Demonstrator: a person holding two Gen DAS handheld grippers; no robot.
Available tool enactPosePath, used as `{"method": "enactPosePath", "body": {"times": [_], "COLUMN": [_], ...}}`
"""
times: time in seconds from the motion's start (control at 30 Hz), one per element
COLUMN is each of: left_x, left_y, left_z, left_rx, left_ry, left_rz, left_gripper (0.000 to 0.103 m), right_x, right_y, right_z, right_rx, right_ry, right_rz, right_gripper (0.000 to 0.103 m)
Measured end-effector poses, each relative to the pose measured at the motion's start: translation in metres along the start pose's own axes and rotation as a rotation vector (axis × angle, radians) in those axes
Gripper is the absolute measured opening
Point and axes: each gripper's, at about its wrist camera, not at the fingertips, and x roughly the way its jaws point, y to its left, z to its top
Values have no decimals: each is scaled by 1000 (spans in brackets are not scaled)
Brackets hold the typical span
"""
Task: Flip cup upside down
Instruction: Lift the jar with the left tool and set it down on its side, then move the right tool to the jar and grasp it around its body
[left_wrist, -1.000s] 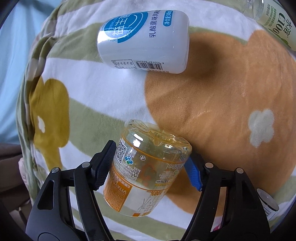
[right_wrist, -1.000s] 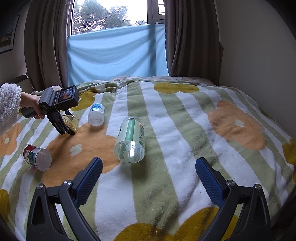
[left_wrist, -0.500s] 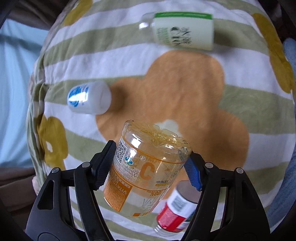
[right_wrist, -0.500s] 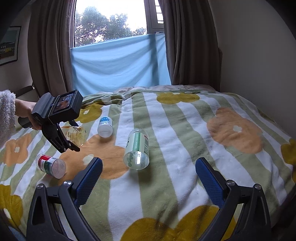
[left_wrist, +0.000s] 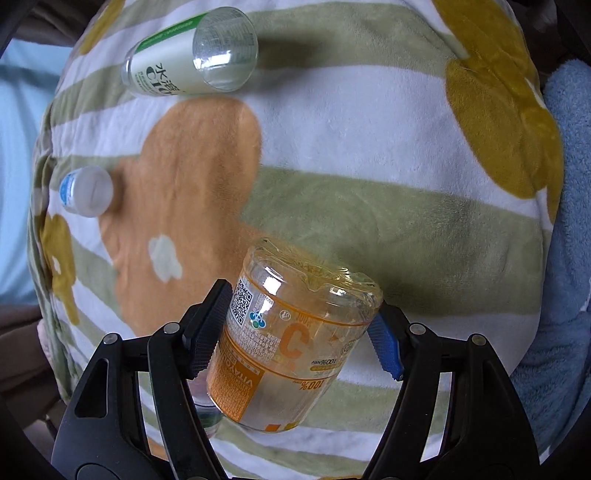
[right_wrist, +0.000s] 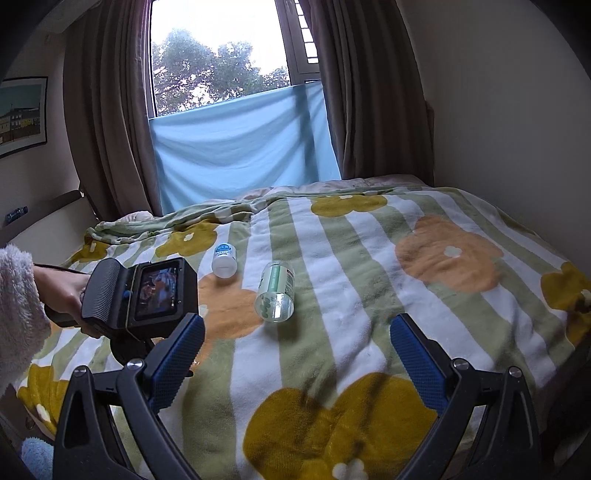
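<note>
My left gripper (left_wrist: 297, 332) is shut on a clear cup with an orange vitamin C label (left_wrist: 291, 343), held above the striped flower blanket (left_wrist: 369, 147) with its closed base pointing away from the camera. In the right wrist view the left gripper's body (right_wrist: 147, 295) hangs over the blanket's left side; the cup is hidden behind it. My right gripper (right_wrist: 295, 354) is open and empty, low over the near part of the bed.
A green-labelled clear cup (left_wrist: 192, 55) (right_wrist: 276, 293) lies on its side. A small white bottle with a blue label (left_wrist: 85, 190) (right_wrist: 224, 259) lies nearby. A blue towel (left_wrist: 554, 258) borders the blanket. Curtains and a window stand behind the bed.
My left gripper has carried the orange cup higher and toward the near side of the bed. The red can has gone out of view. My right gripper has tilted upward slightly.
</note>
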Motion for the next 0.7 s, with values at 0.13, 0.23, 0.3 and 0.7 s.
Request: {"method": "enactPosePath", "body": {"times": [0.13, 0.23, 0.3, 0.7], "left_x": [6, 3, -4, -72], "left_y": [-6, -5, -5, -3], "left_z": [-4, -8, -14, -112], "left_rx": [-56, -105, -144, -629], "left_ry": [4, -18, -53, -332], "left_rz": [-36, -42, -63, -69], "left_gripper": [69, 91, 103, 103], "right_x": [-13, -19, -23, -15], "right_y": [-7, -12, -13, 8], "right_z": [0, 1, 1, 6], "right_rx": [11, 18, 21, 170], "right_ry": [-2, -4, -7, 71], "right_rz": [3, 8, 12, 197], "right_gripper": [101, 101, 101, 101]}}
